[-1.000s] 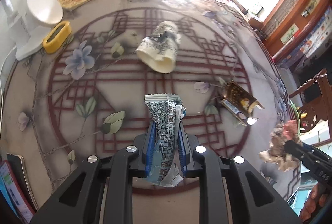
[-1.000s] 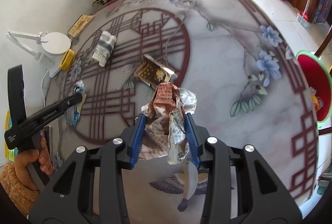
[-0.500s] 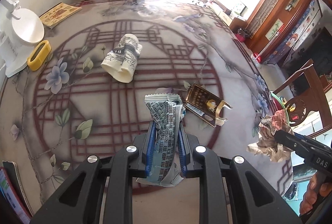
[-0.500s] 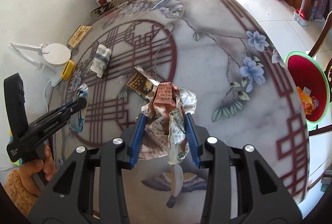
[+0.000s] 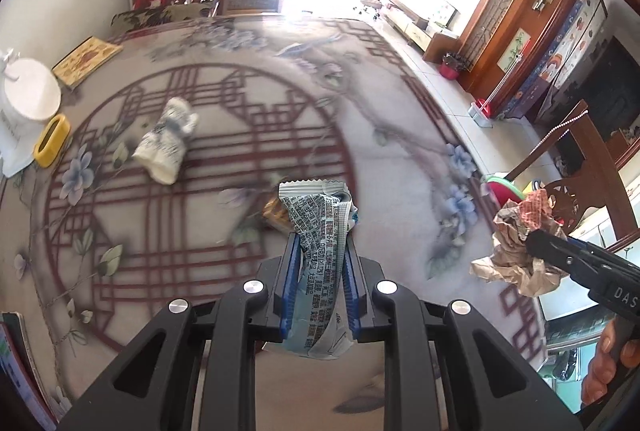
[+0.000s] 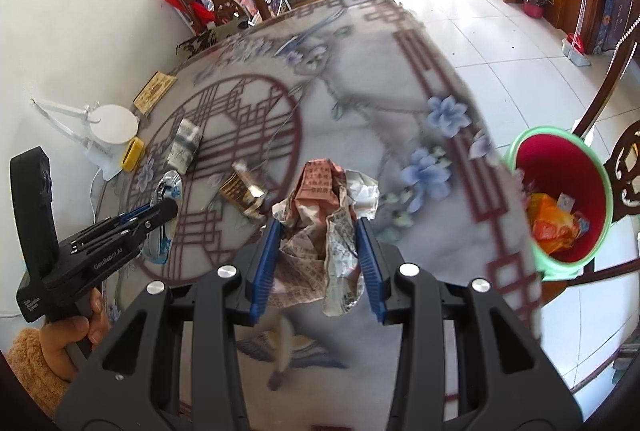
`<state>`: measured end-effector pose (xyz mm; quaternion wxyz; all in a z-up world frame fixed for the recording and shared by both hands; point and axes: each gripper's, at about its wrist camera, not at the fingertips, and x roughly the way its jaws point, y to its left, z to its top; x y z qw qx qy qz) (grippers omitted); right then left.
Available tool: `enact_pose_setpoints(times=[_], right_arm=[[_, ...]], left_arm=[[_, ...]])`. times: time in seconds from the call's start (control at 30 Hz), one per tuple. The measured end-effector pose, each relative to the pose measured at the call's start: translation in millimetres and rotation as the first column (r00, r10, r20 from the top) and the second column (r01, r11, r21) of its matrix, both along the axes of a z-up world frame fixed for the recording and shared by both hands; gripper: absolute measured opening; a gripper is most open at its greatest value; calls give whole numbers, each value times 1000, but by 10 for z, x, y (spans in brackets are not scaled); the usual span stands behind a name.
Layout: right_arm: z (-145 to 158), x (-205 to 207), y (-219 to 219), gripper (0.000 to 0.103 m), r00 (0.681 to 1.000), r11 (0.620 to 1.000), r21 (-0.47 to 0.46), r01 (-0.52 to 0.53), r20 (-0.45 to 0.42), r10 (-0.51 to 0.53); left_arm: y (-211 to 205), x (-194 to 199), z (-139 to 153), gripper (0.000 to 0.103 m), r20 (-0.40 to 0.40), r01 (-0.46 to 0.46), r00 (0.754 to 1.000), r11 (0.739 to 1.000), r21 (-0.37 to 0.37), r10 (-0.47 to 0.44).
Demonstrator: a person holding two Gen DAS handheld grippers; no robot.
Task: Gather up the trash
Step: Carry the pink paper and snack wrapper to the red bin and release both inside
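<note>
The right wrist view alone looks into the bin [image 6: 560, 199], off the table's [image 6: 400, 135] right edge, with orange trash inside; the left view shows only its rim [image 5: 505, 186]. The left gripper [image 5: 319, 251] is clamped on one printed wrapper [image 5: 320, 231]; the right gripper [image 6: 318, 231] is clamped on one paper wad [image 6: 320, 207], both above the table. Two pieces lie on the table: a white packet [image 5: 166, 145] and a gold box [image 6: 240, 193].
</note>
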<state>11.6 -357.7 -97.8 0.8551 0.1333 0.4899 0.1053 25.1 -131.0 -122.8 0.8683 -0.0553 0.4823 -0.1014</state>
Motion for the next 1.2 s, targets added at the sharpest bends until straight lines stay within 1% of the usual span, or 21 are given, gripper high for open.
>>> enact_pose_setpoints(times=[0.13,0.23,0.3,0.47,0.53,0.6,0.73,0.8,0.83,0.87,0.93,0.97,1.03,1.1,1.13,1.17,1.2], right_arm=[[55,118,-280,38,1000,1000,-6,1,21,-1],[99,169,-508,38,999,1000,-19,4,38,-4],[107,208,-679,38,999,999,-32,10,46,-9],[24,277,-1134,38,998,999,-13,51,42,-51],[-30,283,-1347,38,996,997,-10,82,35,-81],[-108,275,-1641,38,991,991,-9,136,19,-136],[-271,297,-2124,38,974,974,-42,223,-19,-224],[-340,330,-2335,41,963,962,-55,266,-22,-268],[-371,356,-2449,48,956,954,-62,292,-19,-293],[-397,373,-2523,62,952,950,-59,305,-20,-307],[-407,368,-2686,79,936,934,-55,352,-13,-353],[-398,340,-2763,81,925,924,-51,379,-2,-380],[-372,235,-2892,82,902,902,-33,431,20,-430],[-366,72,-3032,83,871,871,-15,491,37,-491],[-385,16,-3083,83,857,858,-14,514,39,-513],[-421,-54,-3149,83,842,842,-26,539,29,-538],[-439,-107,-3188,83,834,833,-36,552,20,-551]], left_arm=[[-332,137,145,18,36,4,999,1000,-15,-4],[-652,219,205,18,53,27,998,999,-20,-26],[-841,248,210,18,54,43,998,999,-24,-41],[-1304,276,172,18,31,90,996,996,-9,-89],[-1513,286,149,18,20,122,992,993,-2,-122],[-1705,286,157,18,19,157,987,988,6,-157],[-2074,293,144,18,11,225,974,974,2,-225],[-2290,311,130,18,3,266,964,964,0,-266],[-2419,321,128,18,3,294,956,956,2,-294],[-2512,326,130,18,4,314,949,949,4,-314],[-2742,345,133,18,6,365,931,931,0,-365],[-2820,360,129,18,9,384,923,923,-5,-384],[-3022,391,113,18,13,428,904,904,-9,-428],[-3252,426,85,18,12,478,879,878,-30,-478],[-3386,455,58,20,10,500,866,864,-47,-501],[-3486,477,44,24,10,513,858,857,-50,-514],[-3609,500,20,28,13,535,845,843,-55,-535]])
